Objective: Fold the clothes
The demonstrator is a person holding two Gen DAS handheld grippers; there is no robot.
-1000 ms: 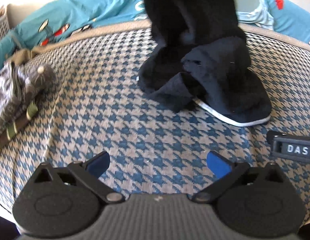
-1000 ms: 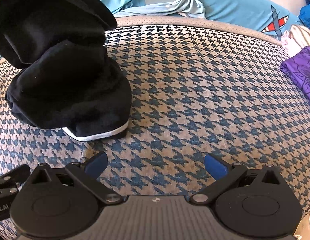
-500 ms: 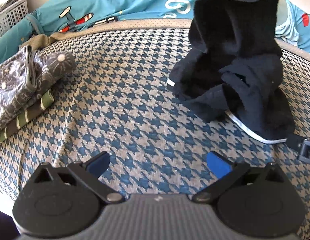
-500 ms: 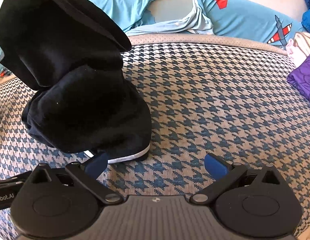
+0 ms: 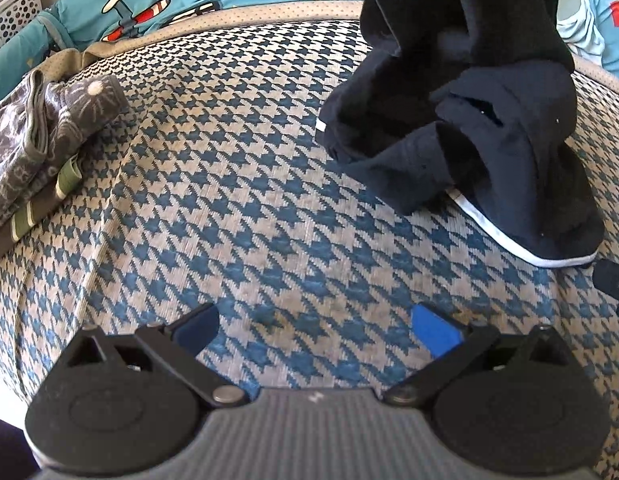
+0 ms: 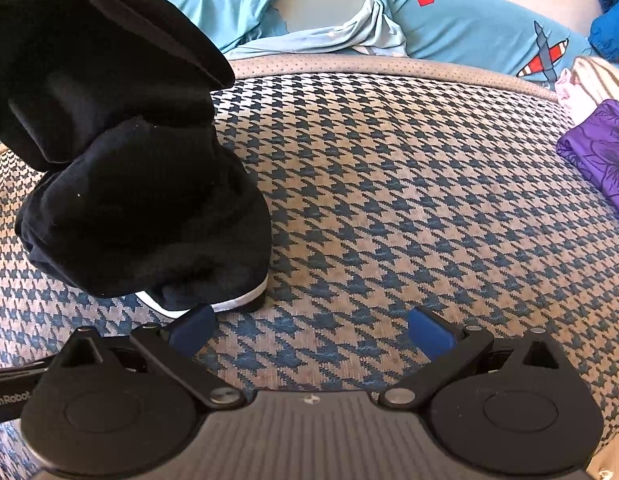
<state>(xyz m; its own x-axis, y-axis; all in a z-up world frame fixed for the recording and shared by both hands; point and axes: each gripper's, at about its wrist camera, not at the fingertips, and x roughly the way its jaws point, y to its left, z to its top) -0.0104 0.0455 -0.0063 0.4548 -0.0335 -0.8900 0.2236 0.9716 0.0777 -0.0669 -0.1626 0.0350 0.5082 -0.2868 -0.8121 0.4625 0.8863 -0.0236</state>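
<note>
Both of my tools are released right now: the left hand-held gripper (image 5: 315, 326) has its blue fingers (image 5: 433, 330) spread wide with nothing between them, and the right hand-held gripper (image 6: 311, 328) stands the same way, spread and empty. I see both hovering low over the houndstooth cushion (image 5: 237, 208), a blue-and-tan woven surface with a plain tan border along its far edge.

From my left view the black garment (image 5: 469, 120) sits far and to the right, a crumpled heap whose lower part rests on the cushion while its upper part rises out of the top of the picture; I cannot tell what carries it up there. A white-trimmed hem (image 5: 509, 240) lies flat at its near right side. From my right view the same garment (image 6: 129, 180) fills the far left, and its white hem reaches right down to my left fingertip; I cannot tell whether they touch.

On the far left of the left view lies a stack of folded clothes (image 5: 37, 148), grey patterned on top with a striped olive piece under it. Beyond the cushion spreads teal fabric with an airplane print (image 5: 149, 4). At the right edge of the right view I see a purple floral cloth (image 6: 601, 156).
</note>
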